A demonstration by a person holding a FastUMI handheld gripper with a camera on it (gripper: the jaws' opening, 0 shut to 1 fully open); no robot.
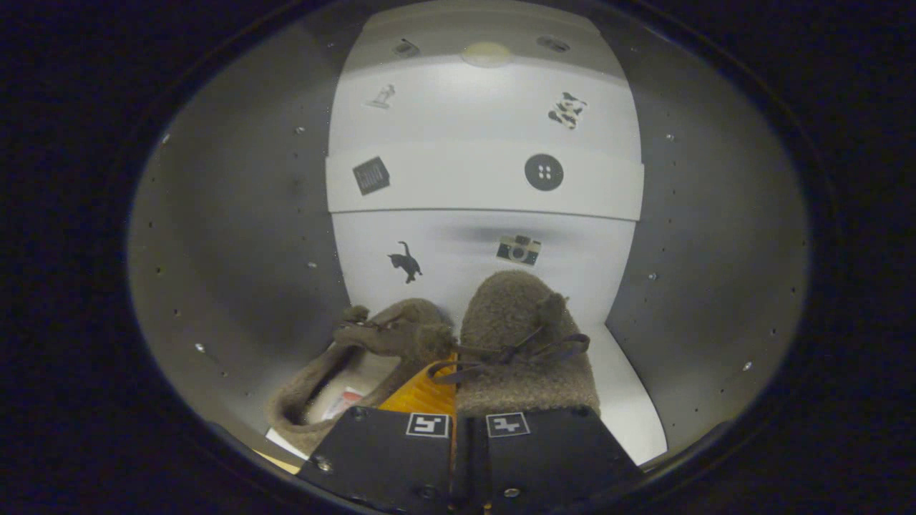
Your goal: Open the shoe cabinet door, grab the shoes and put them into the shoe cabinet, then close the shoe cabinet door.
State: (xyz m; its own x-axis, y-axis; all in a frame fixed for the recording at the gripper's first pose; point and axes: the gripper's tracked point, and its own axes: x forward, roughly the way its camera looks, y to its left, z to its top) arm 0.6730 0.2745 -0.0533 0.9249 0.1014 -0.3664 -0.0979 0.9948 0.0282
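Observation:
Two brown fuzzy shoes lie side by side inside the white shoe cabinet (630, 408), toes toward its back wall. The left shoe (390, 336) shows its open mouth and pale insole beside the left finger. The right shoe (519, 318), with a dark lace bow, sits just ahead of the right finger. My gripper (449, 383) reaches in between them with its fingers drawn close together, pinching the shoes' inner edges. The fingertips are hidden in the fuzzy fabric.
The cabinet's back wall (479, 250) carries small stickers, and a white shelf (465, 187) crosses it above the shoes. Grey side walls (236, 236) with rows of small holes close in on both sides. Bare cabinet floor lies to the right of the right shoe.

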